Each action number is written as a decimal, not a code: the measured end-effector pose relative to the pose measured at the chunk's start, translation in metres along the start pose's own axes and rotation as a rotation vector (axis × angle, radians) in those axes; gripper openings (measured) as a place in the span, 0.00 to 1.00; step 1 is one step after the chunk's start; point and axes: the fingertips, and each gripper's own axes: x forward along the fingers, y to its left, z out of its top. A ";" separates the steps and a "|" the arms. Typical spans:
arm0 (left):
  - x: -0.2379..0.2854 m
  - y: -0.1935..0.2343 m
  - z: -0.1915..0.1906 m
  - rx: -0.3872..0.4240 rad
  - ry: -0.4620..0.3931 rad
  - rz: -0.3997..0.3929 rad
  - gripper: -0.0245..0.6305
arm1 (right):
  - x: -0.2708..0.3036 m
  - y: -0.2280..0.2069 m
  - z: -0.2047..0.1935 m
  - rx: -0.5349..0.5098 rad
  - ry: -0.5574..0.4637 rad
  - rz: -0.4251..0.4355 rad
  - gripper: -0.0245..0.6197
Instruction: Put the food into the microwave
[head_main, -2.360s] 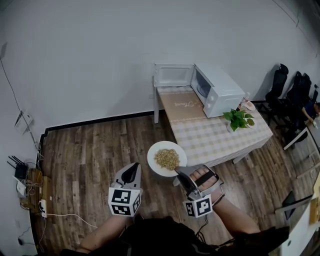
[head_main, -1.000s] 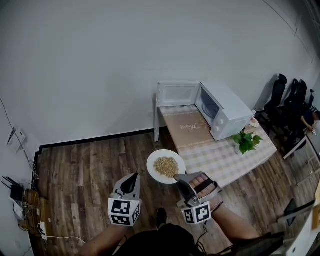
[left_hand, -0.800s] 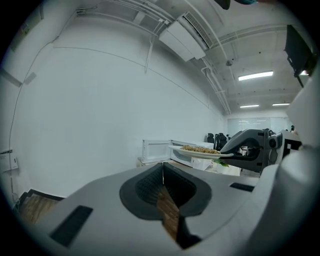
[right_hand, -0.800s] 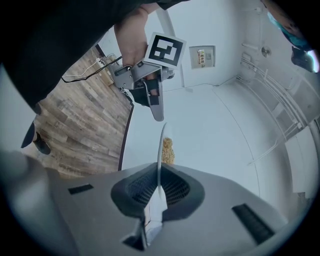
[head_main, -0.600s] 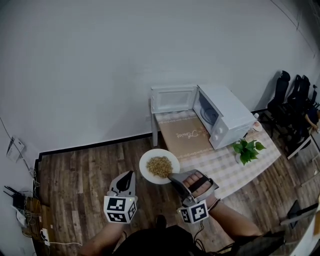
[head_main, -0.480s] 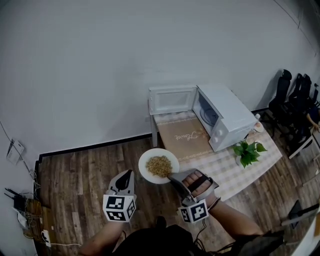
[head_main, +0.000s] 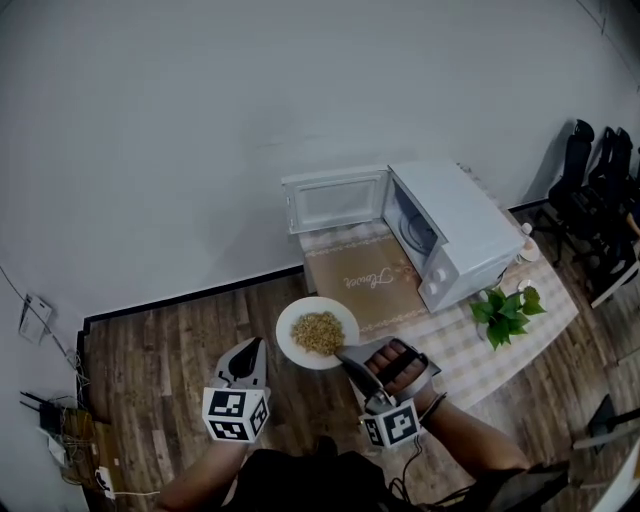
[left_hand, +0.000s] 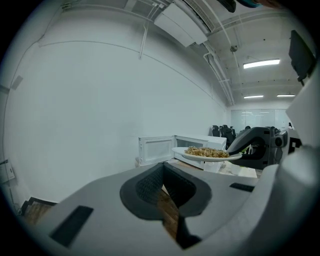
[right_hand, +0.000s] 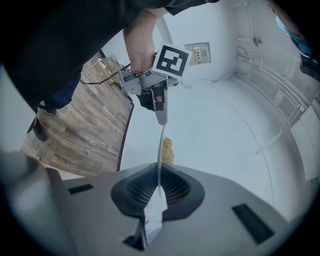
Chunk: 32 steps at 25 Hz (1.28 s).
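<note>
A white plate (head_main: 317, 333) heaped with brown grainy food (head_main: 318, 332) hangs level over the wood floor, short of the table. My right gripper (head_main: 348, 356) is shut on the plate's near right rim. The right gripper view has the plate (right_hand: 160, 150) edge-on between the jaws. To the left of the plate, my left gripper (head_main: 250, 350) is shut and holds nothing. The white microwave (head_main: 450, 235) stands on the table (head_main: 370, 285) with its door (head_main: 335, 200) swung wide open to the left. In the left gripper view the plate (left_hand: 206, 154) shows in front of the microwave (left_hand: 195, 142).
A potted green plant (head_main: 505, 305) stands on the table's right end, near the microwave's front corner. Black chairs (head_main: 592, 170) line the far right. A white wall runs behind the table. Cables and a socket box (head_main: 35, 318) lie at the left wall.
The table and the open microwave have come closer and larger in the head view. The plate has stayed in my right gripper, and the left gripper has kept beside it.
</note>
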 end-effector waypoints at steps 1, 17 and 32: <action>0.005 -0.002 0.002 0.005 0.000 -0.006 0.05 | 0.002 -0.002 -0.005 0.000 0.004 -0.004 0.07; 0.091 0.033 0.027 0.019 -0.051 -0.146 0.05 | 0.063 -0.011 -0.048 0.010 0.175 -0.002 0.07; 0.178 0.106 0.057 0.031 -0.067 -0.354 0.05 | 0.151 -0.033 -0.086 0.124 0.491 -0.029 0.07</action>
